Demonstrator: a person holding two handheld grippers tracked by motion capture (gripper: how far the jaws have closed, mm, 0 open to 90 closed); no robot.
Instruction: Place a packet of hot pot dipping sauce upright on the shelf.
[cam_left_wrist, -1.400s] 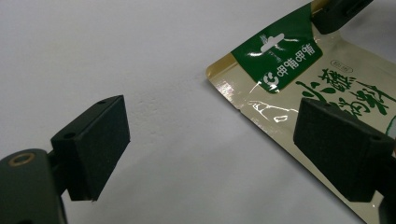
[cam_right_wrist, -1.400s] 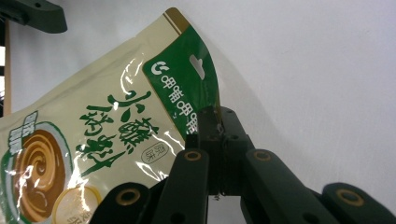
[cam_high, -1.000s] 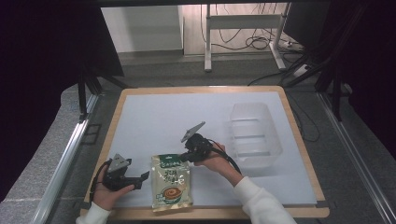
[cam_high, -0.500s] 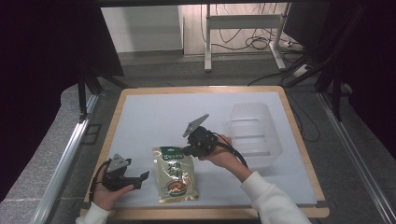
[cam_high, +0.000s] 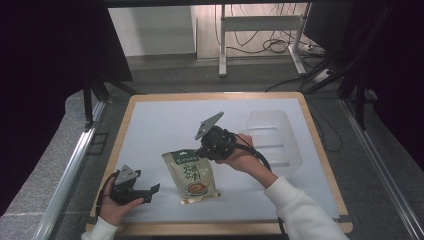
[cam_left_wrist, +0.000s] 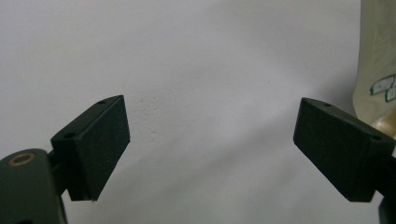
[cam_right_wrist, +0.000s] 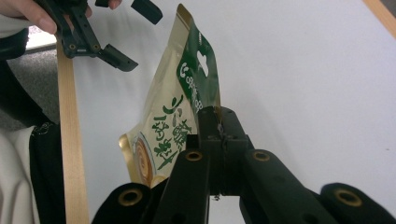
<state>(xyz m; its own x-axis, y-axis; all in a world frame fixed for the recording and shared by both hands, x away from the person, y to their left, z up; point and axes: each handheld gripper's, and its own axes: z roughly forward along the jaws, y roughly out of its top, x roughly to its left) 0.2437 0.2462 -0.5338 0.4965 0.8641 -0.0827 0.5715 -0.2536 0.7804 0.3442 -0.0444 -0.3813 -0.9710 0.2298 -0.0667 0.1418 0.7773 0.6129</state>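
Right gripper pinches a snack pouch above the white table.

High view: the right gripper (cam_high: 202, 151) pinches the top edge of a beige, green-printed foil pouch (cam_high: 191, 176), forearm angled in from bottom right.
Left gripper view: left gripper (cam_left_wrist: 212, 144) spread, over the table (cam_left_wrist: 210, 56).
Right gripper view: large green characters, unreadable.

Evenly lit from above across the white table (cam_high: 165, 125), bright against deep black surroundings at left and right of the high view. Soft, slightly grainy there, with mild bending of straight lines toward the edges. Faint, diffuse shadows under the pouch (cam_high: 192, 175) and the clear container (cam_high: 275, 137). In the left gripper view, washed-out white with a gentle grey gradient; pads (cam_left_wrist: 100, 144) sharp. In the right gripper view, pouch print crisp, nearest black parts blurred.
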